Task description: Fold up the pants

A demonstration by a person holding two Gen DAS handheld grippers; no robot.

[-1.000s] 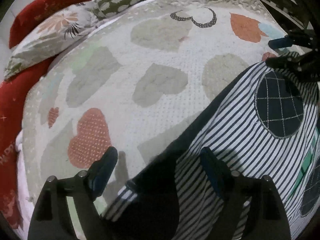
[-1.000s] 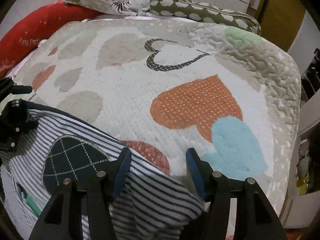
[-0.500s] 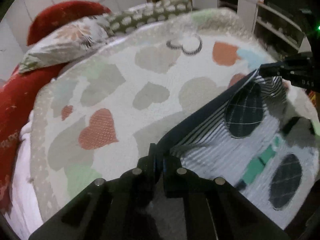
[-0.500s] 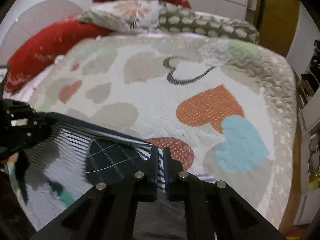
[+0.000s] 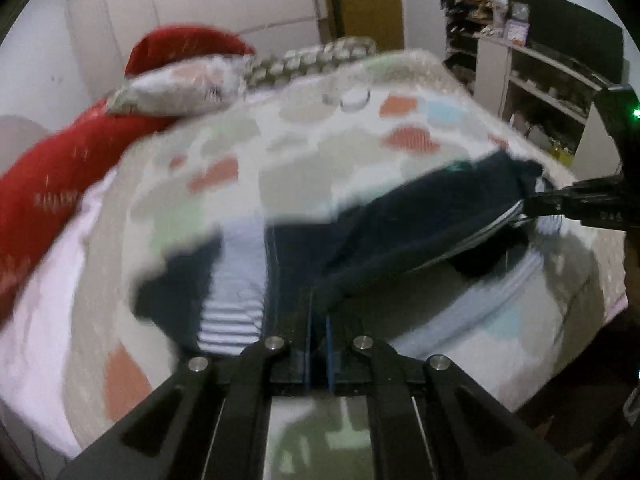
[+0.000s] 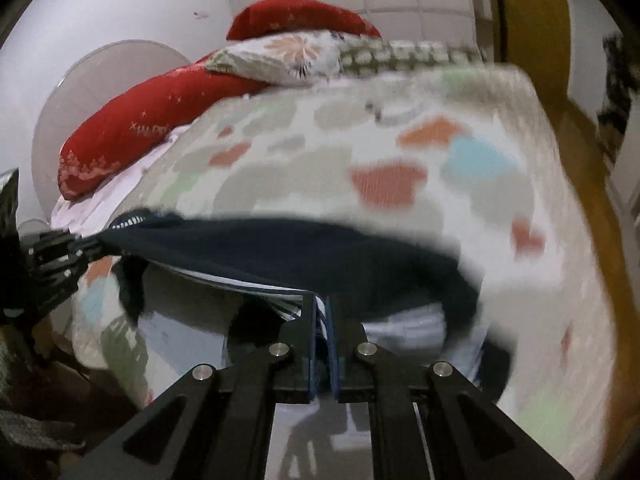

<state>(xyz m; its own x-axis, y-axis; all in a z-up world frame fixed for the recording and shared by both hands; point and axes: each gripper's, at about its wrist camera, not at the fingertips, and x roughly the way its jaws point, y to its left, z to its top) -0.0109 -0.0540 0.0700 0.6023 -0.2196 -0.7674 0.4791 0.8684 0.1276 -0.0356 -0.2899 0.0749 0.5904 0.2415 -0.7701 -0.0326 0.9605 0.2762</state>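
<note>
The navy-and-white striped pants (image 5: 400, 232) hang stretched between my two grippers above the bed, blurred by motion. My left gripper (image 5: 318, 320) is shut on the waistband at one end; a striped leg (image 5: 236, 300) droops to its left. My right gripper (image 6: 322, 308) is shut on the other end of the dark waistband (image 6: 280, 252). In the left wrist view the right gripper (image 5: 536, 204) shows at the right edge. In the right wrist view the left gripper (image 6: 96, 244) shows at the left edge.
The bed has a white quilt with coloured hearts (image 6: 384, 184). Red bolsters (image 6: 152, 120) and patterned pillows (image 5: 180, 92) lie at its head. Shelves (image 5: 540, 80) stand right of the bed, and a wooden door (image 6: 528, 32) is behind it.
Both grippers closed on the pants' waistband, then lifted it off the quilt and pulled back; the fabric now hangs taut between them.
</note>
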